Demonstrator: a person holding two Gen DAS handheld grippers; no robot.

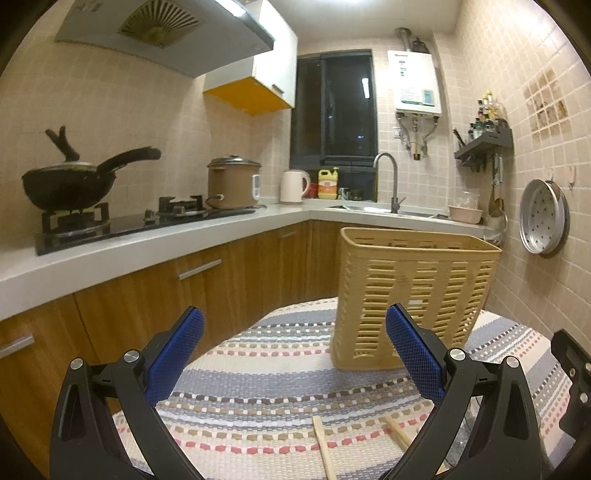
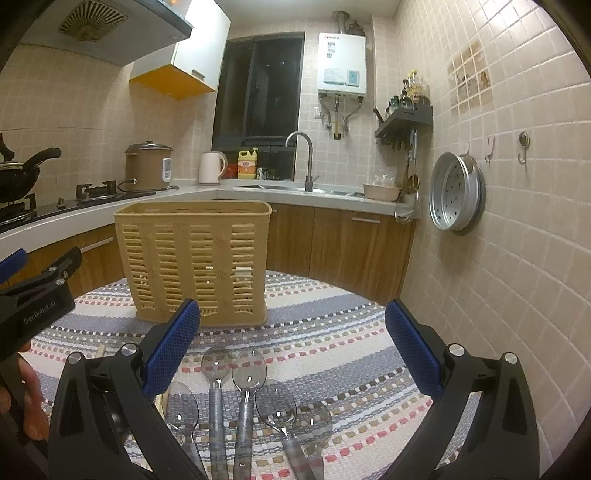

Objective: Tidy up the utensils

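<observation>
Pale square tiles are covering the walls (image 1: 110,110), glowing warm under a ceiling light. A dark window (image 1: 334,107) is showing night outside (only a few specks of light in it). A white worktop (image 1: 147,247) is running along two walls in an L, sitting over wooden cabinets (image 1: 207,288) with metal handles. A range hood (image 1: 162,33) is hanging above the black hob (image 1: 110,225), beside a white wall cupboard (image 1: 273,62) with an orange underside. A white water heater (image 2: 341,64) is hanging right of the window, and a dark shelf (image 2: 404,123) is carrying bottles.
</observation>
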